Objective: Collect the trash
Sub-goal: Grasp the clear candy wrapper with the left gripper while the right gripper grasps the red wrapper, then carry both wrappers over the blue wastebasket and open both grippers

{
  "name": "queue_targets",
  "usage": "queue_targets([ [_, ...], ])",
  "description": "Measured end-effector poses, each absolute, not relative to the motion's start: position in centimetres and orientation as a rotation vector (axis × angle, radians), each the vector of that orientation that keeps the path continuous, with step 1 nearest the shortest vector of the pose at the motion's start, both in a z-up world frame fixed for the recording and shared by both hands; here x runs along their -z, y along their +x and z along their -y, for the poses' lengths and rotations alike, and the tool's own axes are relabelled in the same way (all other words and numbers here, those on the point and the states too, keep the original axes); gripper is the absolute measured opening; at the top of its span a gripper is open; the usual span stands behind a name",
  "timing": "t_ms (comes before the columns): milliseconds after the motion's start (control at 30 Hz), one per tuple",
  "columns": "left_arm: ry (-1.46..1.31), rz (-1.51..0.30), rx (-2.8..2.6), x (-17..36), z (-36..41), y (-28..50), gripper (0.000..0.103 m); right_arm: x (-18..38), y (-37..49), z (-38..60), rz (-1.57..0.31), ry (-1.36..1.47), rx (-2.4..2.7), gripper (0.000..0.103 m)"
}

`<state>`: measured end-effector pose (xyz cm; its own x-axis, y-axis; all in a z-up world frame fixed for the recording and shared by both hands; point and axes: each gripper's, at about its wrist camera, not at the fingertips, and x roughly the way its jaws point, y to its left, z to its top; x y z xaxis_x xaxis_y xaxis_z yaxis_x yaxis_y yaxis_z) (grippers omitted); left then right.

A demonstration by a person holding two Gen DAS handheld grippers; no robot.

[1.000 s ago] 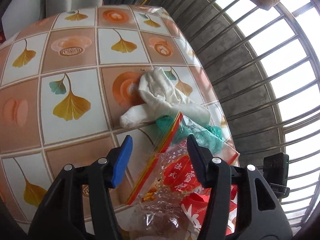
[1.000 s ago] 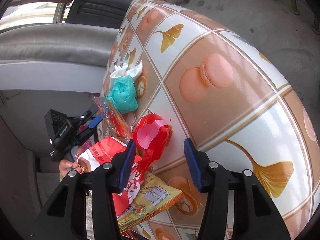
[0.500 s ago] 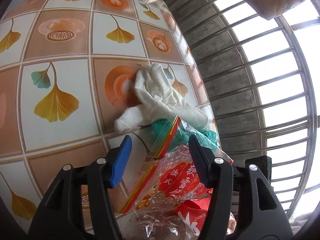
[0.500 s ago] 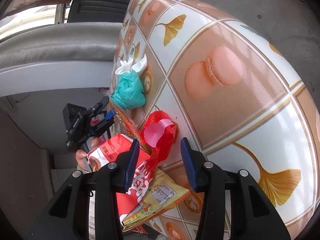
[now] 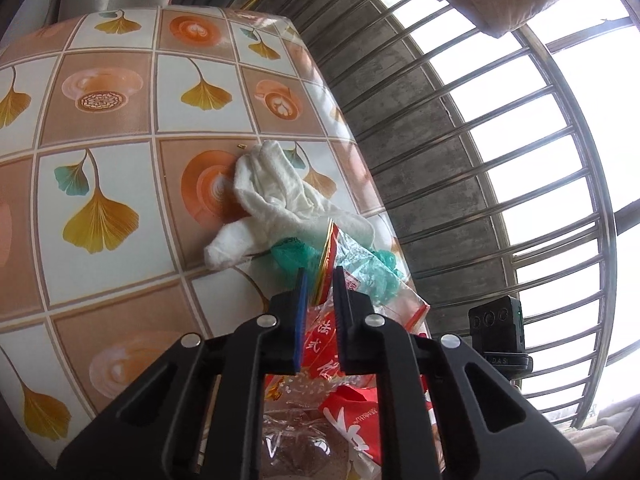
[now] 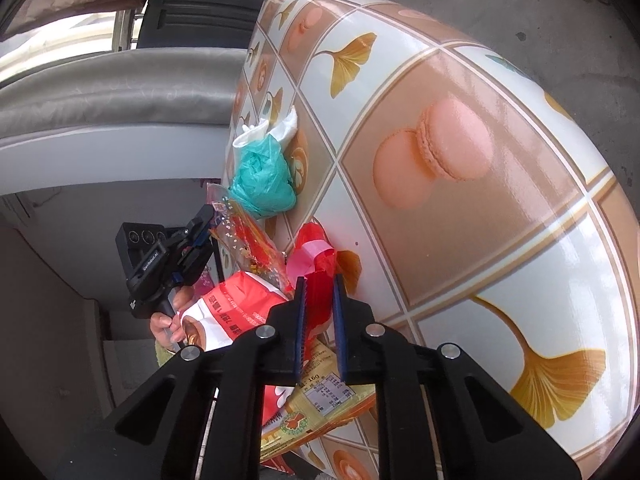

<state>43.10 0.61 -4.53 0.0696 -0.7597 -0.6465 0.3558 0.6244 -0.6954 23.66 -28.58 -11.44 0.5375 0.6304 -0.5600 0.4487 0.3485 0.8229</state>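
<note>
**Both claws closing on wrappers at the table's edge**

In the left wrist view, the left gripper (image 5: 320,276) fills the bottom centre of the frame. Its jaws are closing, nearly together, with the edge of a clear plastic bag with red print (image 5: 344,280) pinched between the pads. Just above the fingertips lies a teal plastic bag (image 5: 292,252), crumpled, touching a white cloth (image 5: 276,204) that sprawls at mid-frame over the patterned tablecloth (image 5: 120,128). Window bars (image 5: 500,160) curve down the right side of the frame.

In the right wrist view, the right gripper (image 6: 319,284) sits at bottom centre. Its jaws are closing too, with a strip of the red plastic bag (image 6: 316,256) between the pads. Left of the fingers lies a red-and-white snack packet (image 6: 236,308); below them, a yellow wrapper (image 6: 320,404) pokes out at the lower centre. The teal plastic bag and white cloth sit higher, left of centre, at the table's edge. At mid-left a hand (image 6: 166,322) holds the other gripper, nose against the clear bag.
</note>
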Motion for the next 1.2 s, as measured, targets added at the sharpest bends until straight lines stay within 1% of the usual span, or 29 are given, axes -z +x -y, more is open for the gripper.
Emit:
queue_targets([
  [233, -0.445, -1.131, 0.894, 1.7, -1.9, 42.5, 0.006, 9.8, 23.3, 29.0, -1.028, 1.227, -0.123, 0.01],
  [300, -0.449, -1.086, 0.901, 0.7, -2.2, 42.2, 0.003, 9.4, 23.0, 29.2, -1.01, 1.216, -0.118, 0.007],
  [767, -0.357, -0.784, 0.91, -6.9, -2.6, 37.7, 0.003, 6.3, 20.8, 30.7, -0.868, 1.21, -0.094, 0.006],
  [1200, -0.378, -0.603, 0.918, -13.6, -4.2, 31.8, 0.003, 2.0, 16.0, 32.2, -0.733, 1.196, -0.083, 0.006],
])
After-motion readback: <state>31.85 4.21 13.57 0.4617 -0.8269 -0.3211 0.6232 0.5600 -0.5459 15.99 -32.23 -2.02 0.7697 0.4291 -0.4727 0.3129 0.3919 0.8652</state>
